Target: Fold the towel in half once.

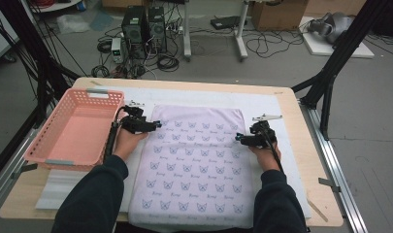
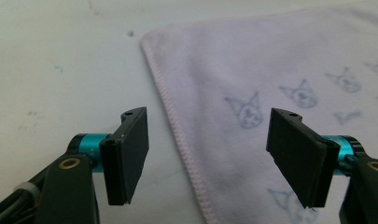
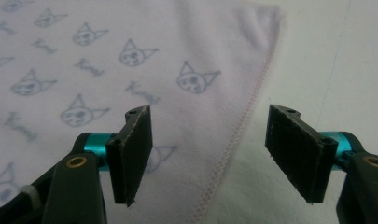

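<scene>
Lying flat on a white mat that covers a pale wooden table, a lilac towel printed with small cat faces is shown near the table's middle, its near edge reaching the front of the table. The left gripper is held at the towel's left hem, toward the far left corner; in the left gripper view the jaws stand wide apart, straddling the stitched hem without pressing it. The right gripper is held at the right hem; in the right gripper view the jaws are likewise spread on either side of the hem, and nothing is gripped. A pink slotted basket is seen at the table's left edge, just beside the towel's left side. Beyond the table, a grey floor is strewn with cables, and two dark computer towers and a cardboard box are visible. Black frame legs are seen at both sides.
</scene>
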A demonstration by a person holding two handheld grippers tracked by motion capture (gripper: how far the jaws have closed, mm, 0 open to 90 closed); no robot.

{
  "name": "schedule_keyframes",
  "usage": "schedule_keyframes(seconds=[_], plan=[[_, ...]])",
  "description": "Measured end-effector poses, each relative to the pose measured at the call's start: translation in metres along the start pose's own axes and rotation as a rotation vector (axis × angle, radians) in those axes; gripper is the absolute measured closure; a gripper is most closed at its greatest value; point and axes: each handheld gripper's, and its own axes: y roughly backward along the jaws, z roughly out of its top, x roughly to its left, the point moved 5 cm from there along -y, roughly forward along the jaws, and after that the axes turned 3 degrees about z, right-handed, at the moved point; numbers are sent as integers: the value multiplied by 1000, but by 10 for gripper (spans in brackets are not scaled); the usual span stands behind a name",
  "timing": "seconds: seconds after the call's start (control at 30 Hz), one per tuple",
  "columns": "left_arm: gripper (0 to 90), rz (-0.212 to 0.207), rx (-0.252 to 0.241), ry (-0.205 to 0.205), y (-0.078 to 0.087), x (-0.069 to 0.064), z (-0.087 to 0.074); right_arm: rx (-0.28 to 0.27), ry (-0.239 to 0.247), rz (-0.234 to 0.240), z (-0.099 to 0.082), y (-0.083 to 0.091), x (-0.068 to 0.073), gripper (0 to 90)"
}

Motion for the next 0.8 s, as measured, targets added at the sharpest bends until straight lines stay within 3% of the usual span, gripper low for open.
schedule_keyframes(seconds=[0.07, 0.13, 0.27, 0.33, 0.5, 0.6, 0.63, 0.67, 0.7, 0.73, 0.8], plan=[[302, 15, 5, -30, -3, -1, -2, 11, -17, -6, -2, -6, -2, 311], [309, 24, -3, -35, -5, -3, -1, 17, -21, -10, -3, -11, -4, 308], [382, 63, 5, -116, -5, -3, -3, 19, -9, -26, -2, -13, -4, 306], [393, 61, 4, -116, -5, -3, -3, 28, 18, -48, -1, -15, -2, 302], [469, 69, -5, -112, -4, -1, -3, 34, 14, -57, 1, -16, -1, 340], [657, 45, -12, -108, -2, -1, -3, 41, 23, -46, 3, -17, 0, 475], [700, 33, -12, -105, -3, -2, -3, 43, 27, -37, 4, -16, 1, 591], [770, -10, -4, -93, -2, -3, -4, 41, 32, -29, 5, -17, 3, 678], [850, -7, -9, -75, -2, -3, -4, 42, 35, -31, 6, -18, 5, 776], [856, -11, -2, -79, -2, -3, -4, 44, 45, -13, 6, -19, 7, 820], [862, -27, -7, -33, -2, -1, -3, 47, 48, -12, 7, -19, 6, 844]])
